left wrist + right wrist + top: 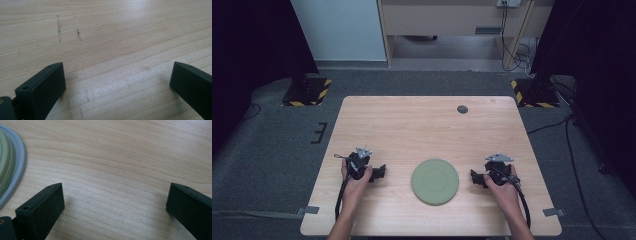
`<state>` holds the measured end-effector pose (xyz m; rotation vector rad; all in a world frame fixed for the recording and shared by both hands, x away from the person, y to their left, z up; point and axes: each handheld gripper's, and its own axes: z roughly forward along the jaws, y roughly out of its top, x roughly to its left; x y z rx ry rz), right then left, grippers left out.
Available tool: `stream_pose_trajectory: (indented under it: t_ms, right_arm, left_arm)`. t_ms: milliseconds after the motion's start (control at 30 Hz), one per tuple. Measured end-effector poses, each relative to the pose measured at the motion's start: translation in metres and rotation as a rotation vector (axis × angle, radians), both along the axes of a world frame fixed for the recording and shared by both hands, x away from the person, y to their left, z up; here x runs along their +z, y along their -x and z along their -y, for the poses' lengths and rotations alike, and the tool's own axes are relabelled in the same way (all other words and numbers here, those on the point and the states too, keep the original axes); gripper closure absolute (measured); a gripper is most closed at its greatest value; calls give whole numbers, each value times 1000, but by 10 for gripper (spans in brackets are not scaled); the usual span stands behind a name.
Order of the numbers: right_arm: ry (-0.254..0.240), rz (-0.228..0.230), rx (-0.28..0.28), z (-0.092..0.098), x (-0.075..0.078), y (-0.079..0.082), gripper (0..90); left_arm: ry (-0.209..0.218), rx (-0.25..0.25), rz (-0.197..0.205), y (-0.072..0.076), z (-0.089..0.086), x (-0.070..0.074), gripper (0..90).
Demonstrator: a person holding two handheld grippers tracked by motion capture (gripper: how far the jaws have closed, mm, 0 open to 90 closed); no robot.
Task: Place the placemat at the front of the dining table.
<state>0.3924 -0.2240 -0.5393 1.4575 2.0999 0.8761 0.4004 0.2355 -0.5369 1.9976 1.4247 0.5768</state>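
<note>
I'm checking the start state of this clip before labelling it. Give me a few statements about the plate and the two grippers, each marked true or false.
1. A round green plate lies on the table between the two grippers. True.
2. The left gripper is shut on the plate. False: its fingers stand wide apart over bare wood.
3. The right gripper is open with nothing between its fingers. True.
4. The plate is stacked on a second plate. False: it lies alone, directly on the wood.
5. In the right gripper view, the plate's rim shows at the left edge. True.
</note>
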Motion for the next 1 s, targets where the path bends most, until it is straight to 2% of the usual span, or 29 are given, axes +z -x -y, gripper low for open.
stream_pose_trajectory:
  t_ms: [200, 367, 467, 600, 767, 900, 1000]
  right_arm:
    - [1, 0, 8, 1, 0, 1, 18]
    - [-10, 5, 20, 0, 1, 5, 42]
    - [-17, -7, 40, 0, 4, 9, 46]
    - [-29, 27, 55, 1, 11, 15, 52]
    - [-19, 41, 88, -4, 16, 24, 52]
    - [-19, 57, 121, -8, 19, 30, 42]
    - [-23, 63, 135, -10, 20, 31, 43]
  left_arm:
    - [1, -14, 2, 0, 0, 0, 0]
    - [-5, -42, 21, 7, 2, 1, 19]
    - [18, -44, 41, 10, 2, 2, 22]
    - [51, -63, 56, 15, 3, 5, 25]
    - [84, -85, 82, 22, 8, 11, 25]
    - [92, -111, 80, 27, 13, 13, 18]
    - [110, -158, 63, 28, 21, 11, 19]
